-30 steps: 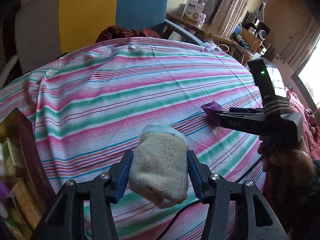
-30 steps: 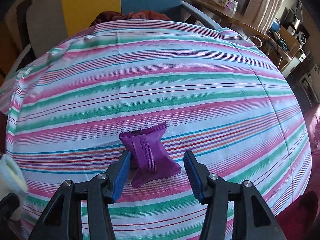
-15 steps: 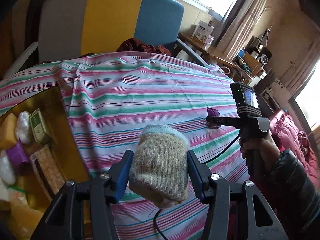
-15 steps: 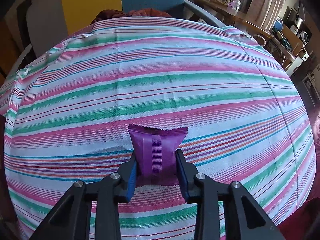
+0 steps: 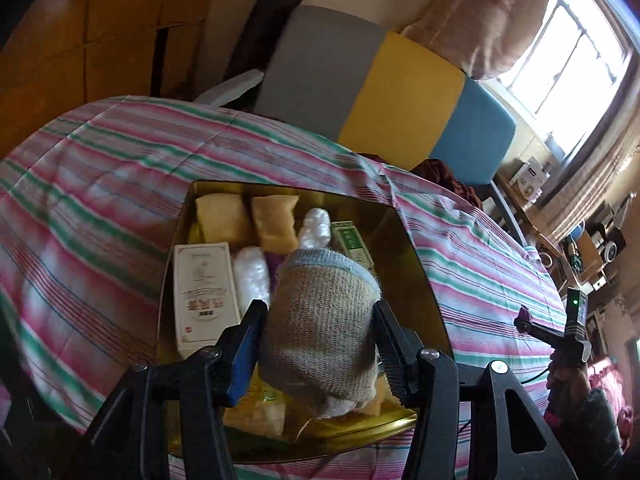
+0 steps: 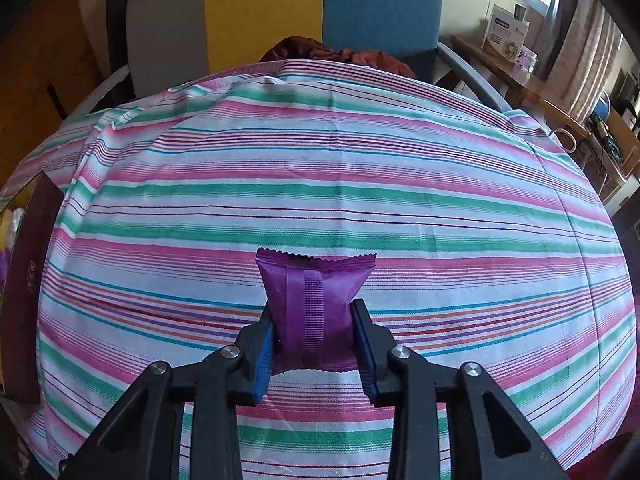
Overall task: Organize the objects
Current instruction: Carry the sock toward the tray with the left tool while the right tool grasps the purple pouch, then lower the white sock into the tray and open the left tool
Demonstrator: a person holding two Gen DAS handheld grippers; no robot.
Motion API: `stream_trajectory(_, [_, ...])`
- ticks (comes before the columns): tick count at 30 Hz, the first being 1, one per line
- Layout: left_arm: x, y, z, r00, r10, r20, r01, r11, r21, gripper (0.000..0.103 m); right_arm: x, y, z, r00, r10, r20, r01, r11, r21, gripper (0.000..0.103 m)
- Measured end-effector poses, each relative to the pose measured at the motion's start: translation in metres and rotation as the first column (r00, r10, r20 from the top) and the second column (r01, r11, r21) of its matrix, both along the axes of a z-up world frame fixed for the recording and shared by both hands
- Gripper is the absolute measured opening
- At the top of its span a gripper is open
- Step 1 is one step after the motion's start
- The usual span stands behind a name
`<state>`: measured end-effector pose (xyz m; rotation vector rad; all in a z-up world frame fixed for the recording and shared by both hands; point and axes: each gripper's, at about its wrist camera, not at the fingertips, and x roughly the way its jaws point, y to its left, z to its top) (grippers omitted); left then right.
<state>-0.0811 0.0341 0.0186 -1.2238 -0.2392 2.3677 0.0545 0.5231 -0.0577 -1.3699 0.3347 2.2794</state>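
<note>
My left gripper [image 5: 318, 344] is shut on a rolled beige sock [image 5: 324, 324] with a pale blue cuff, held in the air over a gold tin box [image 5: 416, 264]. The box holds a white carton [image 5: 204, 292], two yellow packets [image 5: 276, 224], white wrapped rolls [image 5: 252, 276] and a green-and-white box [image 5: 352, 240]. My right gripper [image 6: 314, 344] is shut on a purple snack packet [image 6: 316, 300], pinched at its sides just above the striped cloth [image 6: 320, 184]. In the left wrist view the right gripper [image 5: 524, 318] shows far right, with the person's hand on its handle.
The box's dark red edge [image 6: 28, 280] shows at the far left of the right wrist view. Behind the striped table stands a grey, yellow and blue chair back [image 5: 400, 96] with a dark red cloth [image 6: 340, 56] on the seat. A cluttered wooden desk [image 6: 540, 92] stands at the right.
My left gripper swung left with the sock, from over the bare cloth to over the gold box. My right gripper closed on the purple packet, which turned square between the fingers.
</note>
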Motion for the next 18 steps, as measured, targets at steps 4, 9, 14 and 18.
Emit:
stream_trajectory(4, [-0.006, 0.004, -0.015, 1.0, 0.0, 0.026, 0.0, 1.0, 0.003, 0.055, -0.002, -0.002, -0.003, 1.0, 0.008, 0.013, -0.008, 1.0, 0.001, 0.034])
stream_trajectory(9, [-0.021, 0.035, -0.03, 0.997, -0.047, 0.058, 0.047, 0.999, -0.008, 0.055, -0.002, -0.003, -0.006, 0.999, 0.014, 0.034, -0.014, 1.0, 0.003, 0.034])
stream_trajectory(14, [-0.036, 0.059, -0.051, 0.995, -0.05, 0.09, 0.055, 0.997, -0.05, 0.055, -0.003, -0.002, -0.007, 0.999, 0.018, 0.037, -0.018, 1.0, 0.002, 0.034])
stream_trajectory(18, [-0.041, 0.066, -0.067, 0.991, -0.054, 0.124, 0.063, 0.996, -0.071, 0.055, -0.004, -0.001, -0.008, 0.999, 0.022, 0.04, -0.022, 1.0, 0.003, 0.034])
